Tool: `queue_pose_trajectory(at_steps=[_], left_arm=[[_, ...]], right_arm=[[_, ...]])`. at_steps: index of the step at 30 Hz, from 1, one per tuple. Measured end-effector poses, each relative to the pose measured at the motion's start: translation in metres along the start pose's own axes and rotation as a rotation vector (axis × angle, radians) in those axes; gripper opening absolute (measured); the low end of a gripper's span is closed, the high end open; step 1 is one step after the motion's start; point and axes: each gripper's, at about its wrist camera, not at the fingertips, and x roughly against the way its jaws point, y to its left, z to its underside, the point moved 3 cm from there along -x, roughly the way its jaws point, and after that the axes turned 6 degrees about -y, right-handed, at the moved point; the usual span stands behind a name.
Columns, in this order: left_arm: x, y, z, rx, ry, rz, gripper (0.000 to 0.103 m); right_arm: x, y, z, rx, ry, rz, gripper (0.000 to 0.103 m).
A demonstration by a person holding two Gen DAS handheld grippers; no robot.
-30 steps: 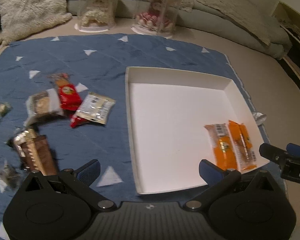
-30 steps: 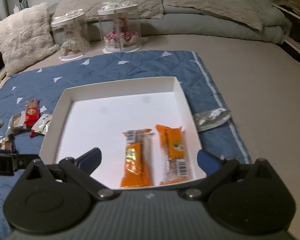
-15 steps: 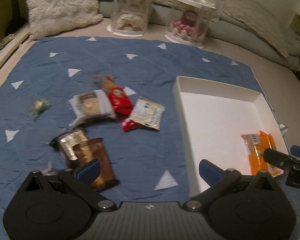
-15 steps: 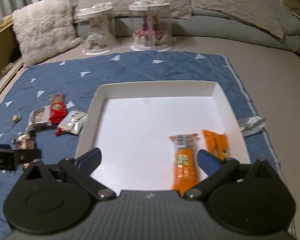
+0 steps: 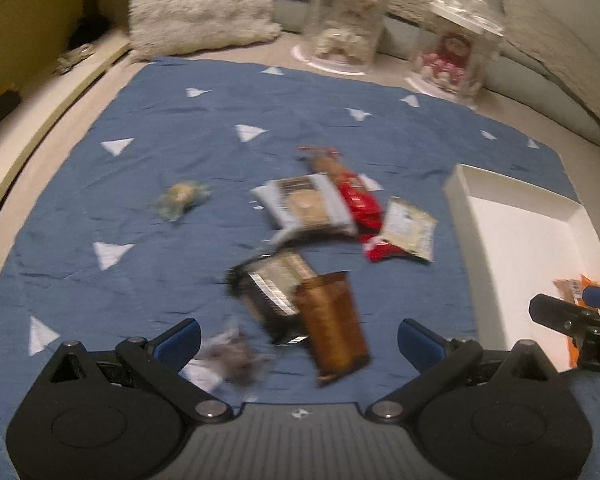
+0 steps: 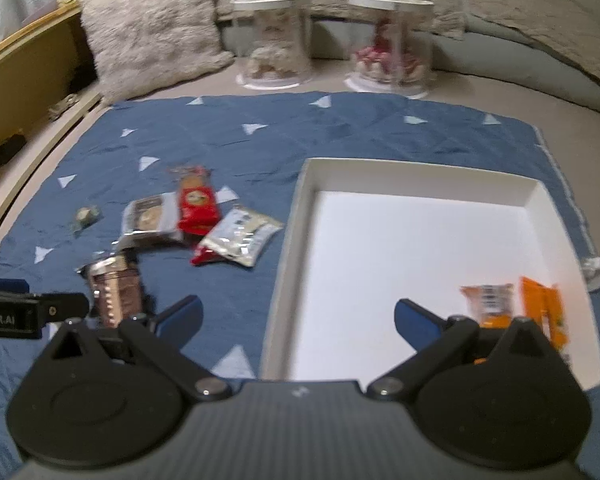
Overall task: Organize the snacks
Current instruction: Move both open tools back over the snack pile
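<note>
My left gripper [image 5: 299, 340] is open above a brown snack packet [image 5: 334, 322] and a dark silver-striped one [image 5: 270, 292] on the blue cloth [image 5: 204, 128]. Beyond them lie a grey biscuit pack [image 5: 306, 206], a red packet [image 5: 356, 200] and a silver pouch [image 5: 410, 228]. The white tray [image 6: 300, 216] holds two orange bars [image 6: 490, 304] at its near right corner. Over the tray's near left edge my right gripper [image 6: 298, 326] hangs open and empty. A small green-wrapped sweet [image 5: 178, 198] lies apart at the left.
Two clear domed display jars [image 6: 274, 36] stand behind the cloth, with a fluffy cushion [image 6: 148, 36] to their left. A wooden bed frame [image 5: 40, 92] runs along the left. A silver wrapper [image 6: 598, 270] lies just right of the tray. A small crumpled wrapper [image 5: 236, 356] sits by my left finger.
Both grippers have swung left. The loose snack pile has come to the middle of the left wrist view and the tray has slid toward the right in both views.
</note>
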Motion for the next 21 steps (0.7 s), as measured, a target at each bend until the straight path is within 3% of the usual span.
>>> queue_pose_trajectory(at_steps=[6, 10, 13, 17, 21], left_arm=[[-0.002, 0.037, -0.004, 0.049, -0.021, 0.019, 0.103], [-0.004, 0.053, -0.009, 0.128, -0.038, 0.056, 0.103], [-0.01, 0.054, -0.01, 0.112, -0.018, 0.064, 0.102], [-0.022, 0.06, -0.009, 0.075, 0.023, 0.033, 0.091], [-0.031, 0.074, -0.002, 0.09, 0.058, 0.012, 0.079]], right_arm=[[-0.017, 0.026, -0.002, -0.024, 0.017, -0.061, 0.103], [-0.027, 0.047, -0.002, -0.009, 0.021, -0.146, 0.103], [-0.034, 0.064, -0.001, 0.016, 0.039, -0.215, 0.097], [-0.051, 0.083, 0.002, 0.071, 0.102, -0.285, 0.081], [-0.068, 0.096, 0.007, 0.082, 0.143, -0.287, 0.078]])
